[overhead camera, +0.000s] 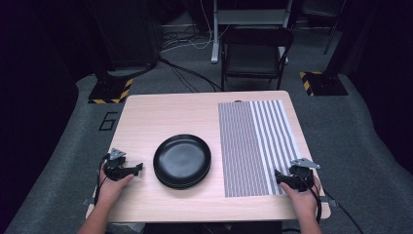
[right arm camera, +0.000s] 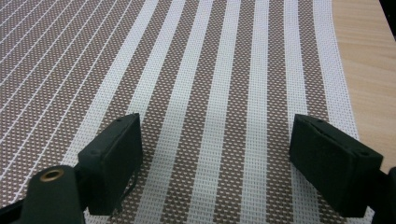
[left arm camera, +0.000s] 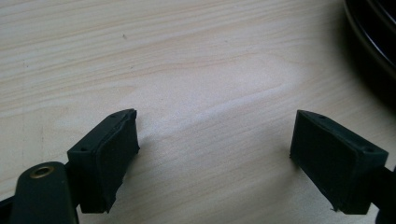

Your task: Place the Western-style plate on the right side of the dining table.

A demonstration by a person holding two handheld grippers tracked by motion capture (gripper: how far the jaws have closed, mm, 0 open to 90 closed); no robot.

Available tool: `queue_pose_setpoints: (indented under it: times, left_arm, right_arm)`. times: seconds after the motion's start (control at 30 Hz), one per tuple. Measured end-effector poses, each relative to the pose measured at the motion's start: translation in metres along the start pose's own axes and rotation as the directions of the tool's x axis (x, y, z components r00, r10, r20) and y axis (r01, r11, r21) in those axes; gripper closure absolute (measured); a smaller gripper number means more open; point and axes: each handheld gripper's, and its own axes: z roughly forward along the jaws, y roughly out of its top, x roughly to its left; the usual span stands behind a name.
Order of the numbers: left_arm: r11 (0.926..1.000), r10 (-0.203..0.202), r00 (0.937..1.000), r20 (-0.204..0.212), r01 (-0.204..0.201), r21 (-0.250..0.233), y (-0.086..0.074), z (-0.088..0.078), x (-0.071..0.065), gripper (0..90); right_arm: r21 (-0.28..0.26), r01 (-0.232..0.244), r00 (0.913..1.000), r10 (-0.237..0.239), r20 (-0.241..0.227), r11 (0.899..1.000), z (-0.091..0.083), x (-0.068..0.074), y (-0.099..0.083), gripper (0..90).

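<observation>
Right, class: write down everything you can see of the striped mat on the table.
The mat is a woven-looking rectangle, brownish-grey with white stripes running lengthwise, thin on its left part and broad on its right. It lies flat on the right part of the table, from far edge almost to near edge, beside the plates without touching them. The right gripper, open, sits over its near right corner.

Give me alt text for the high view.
A person's hands hold open grippers at a wooden table: left gripper beside stacked black plates, right gripper over a striped mat.
</observation>
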Motion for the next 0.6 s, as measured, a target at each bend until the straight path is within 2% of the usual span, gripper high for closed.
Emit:
queue_pose_setpoints:
  times: [0.6]
  left_arm:
    - [1.0000,0.002,1.0000,0.001,-0.002,0.007,0.0001,-0.0012,-0.0002,16.3]
  right_arm:
    - [0.001,0.006,1.0000,-0.006,-0.007,1.000,0.0005,-0.0005,0.0005,16.6]
